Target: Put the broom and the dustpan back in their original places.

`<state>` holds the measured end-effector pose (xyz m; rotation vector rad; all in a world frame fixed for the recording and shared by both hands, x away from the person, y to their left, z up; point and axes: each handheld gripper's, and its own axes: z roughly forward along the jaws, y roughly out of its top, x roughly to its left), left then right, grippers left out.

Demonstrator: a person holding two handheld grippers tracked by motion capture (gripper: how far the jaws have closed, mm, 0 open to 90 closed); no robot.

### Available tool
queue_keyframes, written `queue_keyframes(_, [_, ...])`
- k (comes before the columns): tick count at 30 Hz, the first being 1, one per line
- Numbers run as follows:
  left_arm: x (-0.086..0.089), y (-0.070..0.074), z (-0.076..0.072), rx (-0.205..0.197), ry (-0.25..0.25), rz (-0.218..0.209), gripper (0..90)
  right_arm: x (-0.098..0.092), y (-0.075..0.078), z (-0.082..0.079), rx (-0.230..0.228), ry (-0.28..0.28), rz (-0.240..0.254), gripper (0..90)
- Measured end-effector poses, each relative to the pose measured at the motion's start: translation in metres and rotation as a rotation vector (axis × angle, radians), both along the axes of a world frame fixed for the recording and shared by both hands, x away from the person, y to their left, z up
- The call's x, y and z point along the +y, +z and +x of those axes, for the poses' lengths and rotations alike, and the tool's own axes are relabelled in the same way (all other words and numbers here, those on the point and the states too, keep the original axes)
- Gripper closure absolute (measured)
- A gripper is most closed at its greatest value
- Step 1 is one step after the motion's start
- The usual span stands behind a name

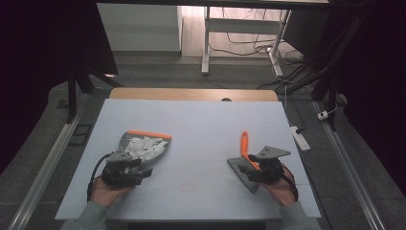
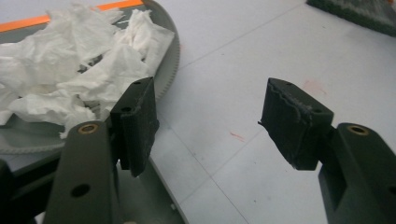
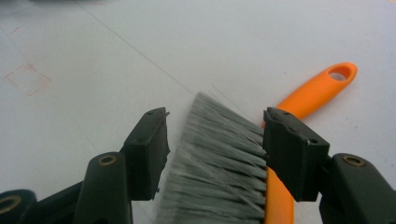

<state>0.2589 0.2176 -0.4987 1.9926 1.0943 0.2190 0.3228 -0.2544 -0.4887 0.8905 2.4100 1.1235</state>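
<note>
At the lower left of the high view, your left tool (image 1: 125,168) sits at the near end of a grey dustpan (image 1: 125,140) with an orange front edge, which lies flat on the pale counter (image 1: 201,129) and holds a heap of crumpled white tissue (image 1: 147,147). In the left gripper view that tool (image 2: 212,123) stands wide apart with nothing between its 2 jaws; bare counter shows in the gap, the tissue (image 2: 79,65) fills the upper left of the frame, and the dustpan (image 2: 168,56) rim curves just beside the left jaw. At the lower right of the high view, your right tool (image 1: 261,167) hovers over a hand brush (image 1: 245,163) whose orange handle points toward the far edge. In the right gripper view this tool (image 3: 215,154) is also parted, its jaws straddling the brush (image 3: 219,158): grey bristles lie between them, and the orange handle passes under the right jaw toward the upper right of the frame. The 2 tools are well apart.
</note>
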Motion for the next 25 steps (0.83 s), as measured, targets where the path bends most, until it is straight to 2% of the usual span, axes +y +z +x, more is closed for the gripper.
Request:
queue_keyframes(4, [0.003, -0.001, -0.007, -0.001, -0.013, -0.011, 36.3, -0.007, -0.003, -0.004, 0.005, -0.017, 0.007, 40.5])
queue_keyframes(9, [0.004, -0.001, -0.012, -0.002, -0.005, -0.014, 36.3, -0.015, -0.003, -0.010, -0.002, -0.022, 0.012, 40.6])
queue_keyframes(25, [0.005, -0.003, -0.011, 0.004, 0.005, -0.014, 36.2, -0.019, -0.001, -0.012, -0.014, -0.003, 0.026, 40.6])
